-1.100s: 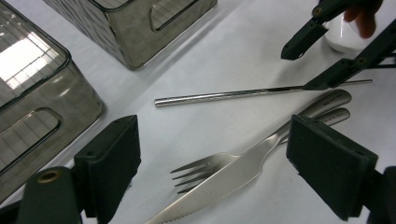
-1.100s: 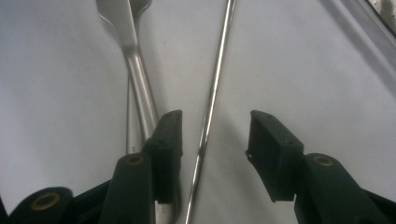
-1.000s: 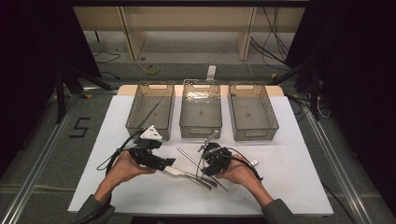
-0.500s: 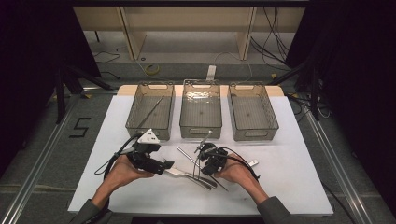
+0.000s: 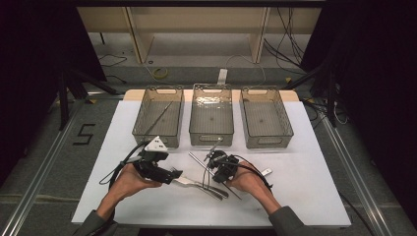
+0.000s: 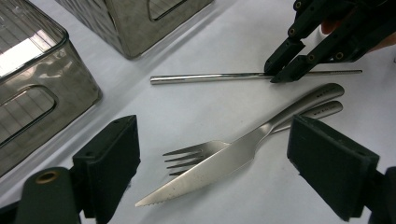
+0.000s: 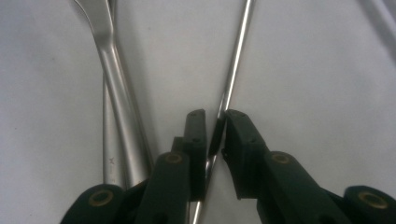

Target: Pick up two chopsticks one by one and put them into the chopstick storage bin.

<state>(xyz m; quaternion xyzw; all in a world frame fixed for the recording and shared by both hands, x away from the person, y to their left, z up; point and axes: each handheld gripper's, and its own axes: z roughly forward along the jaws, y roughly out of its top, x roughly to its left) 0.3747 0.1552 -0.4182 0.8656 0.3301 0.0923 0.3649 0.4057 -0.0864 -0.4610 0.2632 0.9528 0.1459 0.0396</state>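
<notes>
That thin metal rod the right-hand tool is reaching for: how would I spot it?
Start at the three clear bins along the white table. In front of the middle bin lies a small cluster of cutlery. The rod is the straight, round, silver stick between the right gripper's fingers, far thinner than the knife and fork beside it.

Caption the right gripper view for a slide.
Right tongs closing around a thin metal rod, knife handle alongside.

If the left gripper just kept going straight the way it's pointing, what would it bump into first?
Most likely the knife, which lies across a fork on the table, right ahead between the open jaws of the left gripper. How near it is cannot be judged.
</notes>
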